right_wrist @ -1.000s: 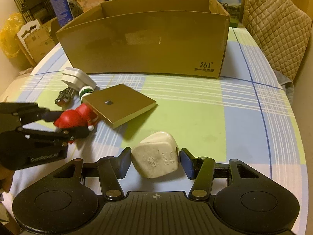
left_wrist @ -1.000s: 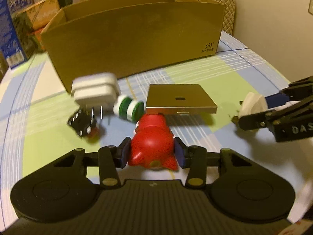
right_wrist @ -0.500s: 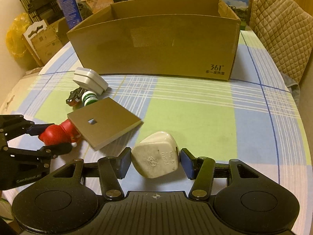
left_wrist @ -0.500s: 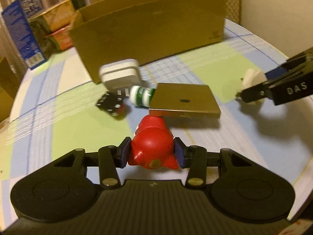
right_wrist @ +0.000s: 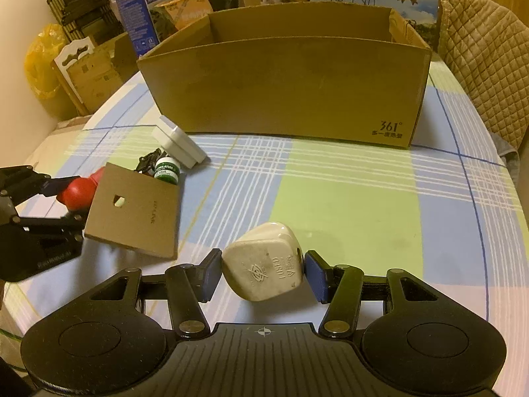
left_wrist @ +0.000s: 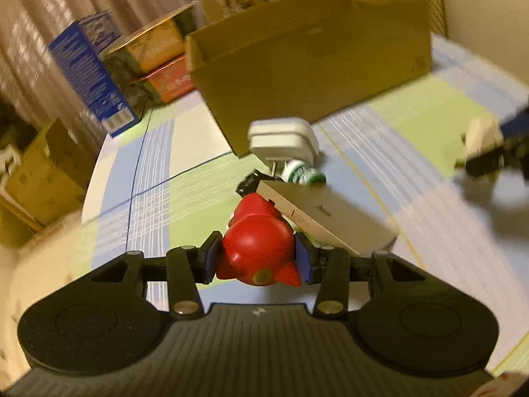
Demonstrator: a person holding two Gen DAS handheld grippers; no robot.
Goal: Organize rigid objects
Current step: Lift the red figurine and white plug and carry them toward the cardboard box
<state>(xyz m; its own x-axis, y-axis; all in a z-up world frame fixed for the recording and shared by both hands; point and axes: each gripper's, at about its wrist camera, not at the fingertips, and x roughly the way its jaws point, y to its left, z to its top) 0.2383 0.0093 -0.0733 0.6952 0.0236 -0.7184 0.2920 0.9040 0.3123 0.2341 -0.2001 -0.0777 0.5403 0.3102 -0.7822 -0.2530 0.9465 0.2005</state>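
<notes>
My left gripper (left_wrist: 258, 258) is shut on a red toy figure (left_wrist: 259, 248), held above the checked tablecloth; it also shows in the right wrist view (right_wrist: 77, 193). My right gripper (right_wrist: 263, 276) is shut on a cream plug adapter (right_wrist: 264, 264). A flat brown box (right_wrist: 135, 213) lies next to the red toy. Behind it are a white charger (right_wrist: 178, 142), a small green-and-white jar (right_wrist: 168, 169) and a small black item (right_wrist: 147, 162). A large open cardboard box (right_wrist: 287, 92) stands at the back.
Milk cartons (right_wrist: 148, 6) and other boxes stand behind the cardboard box. A quilted chair back (right_wrist: 479, 63) is at the right. The round table's edge (right_wrist: 515, 178) curves on the right. Folded cardboard (right_wrist: 86, 76) leans at the left.
My left gripper has risen and swung left with the red toy. My right gripper has lifted the plug adapter and the cardboard box looks nearer.
</notes>
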